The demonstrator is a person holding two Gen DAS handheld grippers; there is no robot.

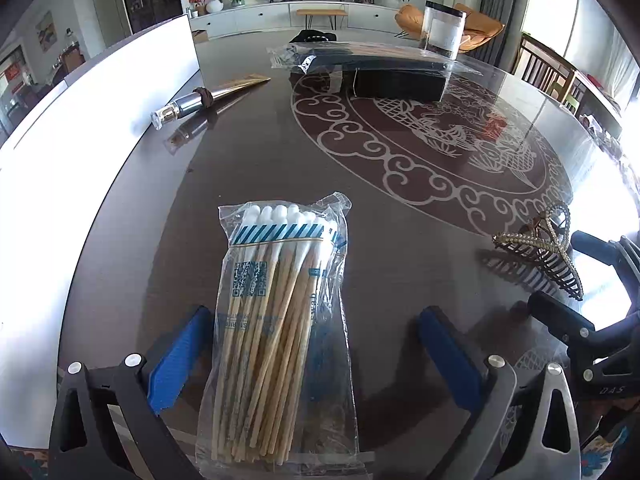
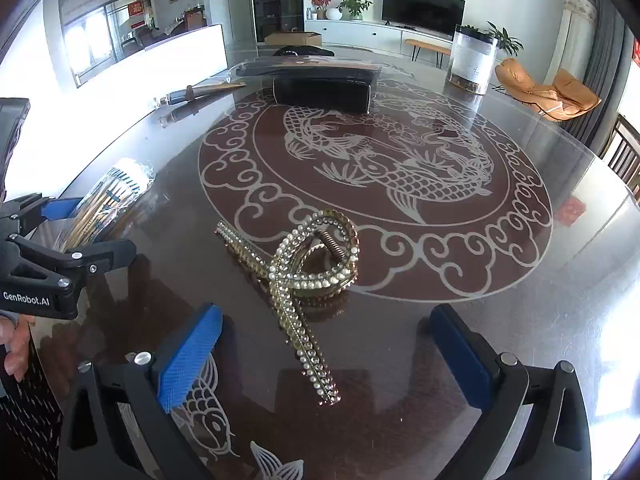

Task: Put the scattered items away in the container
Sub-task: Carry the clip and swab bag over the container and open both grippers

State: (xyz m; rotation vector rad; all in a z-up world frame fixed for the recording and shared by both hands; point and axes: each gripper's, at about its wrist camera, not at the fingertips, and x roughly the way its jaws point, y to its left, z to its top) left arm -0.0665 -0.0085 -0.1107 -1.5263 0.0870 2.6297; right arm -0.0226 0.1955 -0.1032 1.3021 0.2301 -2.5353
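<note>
A plastic bag of cotton swabs [image 1: 276, 320] lies on the dark glass table between the open blue pads of my left gripper [image 1: 316, 356]; the pads stand apart from it on both sides. It also shows in the right wrist view [image 2: 108, 204]. A jewelled hair claw clip [image 2: 308, 276] lies between the open pads of my right gripper [image 2: 324, 356], untouched; it also shows in the left wrist view [image 1: 540, 248]. A black box container [image 1: 396, 80] stands at the far side, with a flat plastic-wrapped packet [image 1: 360, 54] lying across its top. The box also shows in the right wrist view [image 2: 324, 92].
A silver-capped bottle with a brown hair tie around it [image 1: 188, 104] lies at the far left beside a white board [image 1: 100, 92]. A clear jar with a black lid [image 2: 474, 60] stands at the back right. Chairs stand beyond the table's right edge.
</note>
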